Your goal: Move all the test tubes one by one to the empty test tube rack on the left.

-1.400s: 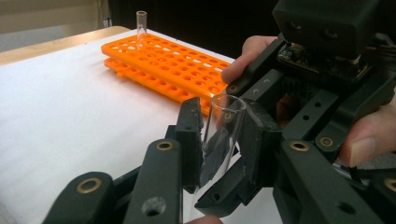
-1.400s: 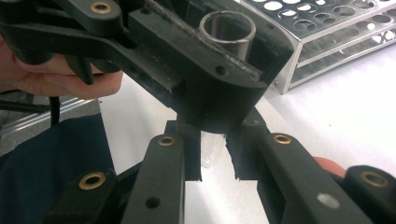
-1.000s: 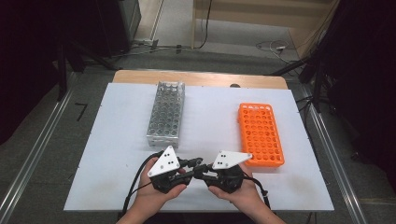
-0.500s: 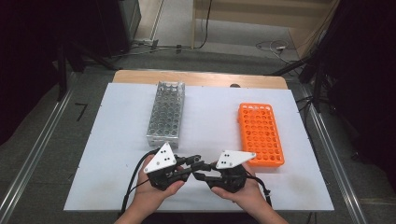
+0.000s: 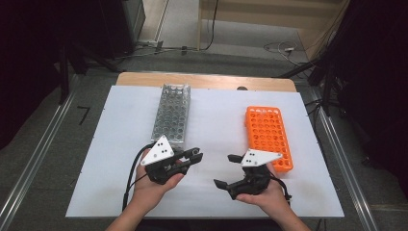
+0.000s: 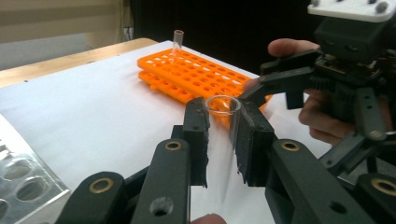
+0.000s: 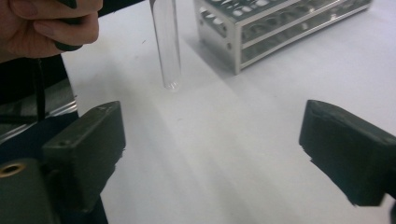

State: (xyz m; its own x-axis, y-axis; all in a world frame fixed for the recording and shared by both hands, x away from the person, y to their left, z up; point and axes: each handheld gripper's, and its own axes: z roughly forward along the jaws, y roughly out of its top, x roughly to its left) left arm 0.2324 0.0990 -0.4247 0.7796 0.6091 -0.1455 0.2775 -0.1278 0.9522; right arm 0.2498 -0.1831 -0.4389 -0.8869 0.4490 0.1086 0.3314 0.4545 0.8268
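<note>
My left gripper [image 5: 195, 155] is shut on a clear glass test tube [image 6: 222, 140], held upright between its pads [image 6: 196, 135] above the white sheet. The tube's rounded bottom [image 7: 166, 42] hangs free in the right gripper view. My right gripper [image 5: 224, 170] sits a little to its right near the front edge; its jaws have just been opening and stand wide with nothing between them [image 7: 210, 140]. A steel tube rack [image 5: 172, 113] lies behind the left hand. An orange tube rack [image 5: 268, 136] lies behind the right hand, with one tube [image 6: 177, 39] standing at its far end.
A white sheet [image 5: 216, 110] covers the table, with a wooden edge [image 5: 207, 81] at the back. Metal rails run along both sides of the table. Cables lie on the floor beyond it.
The two grippers were close together; now they are apart. The right gripper's jaws have opened wide and it has drawn away to the right, leaving the tube in the left gripper.
</note>
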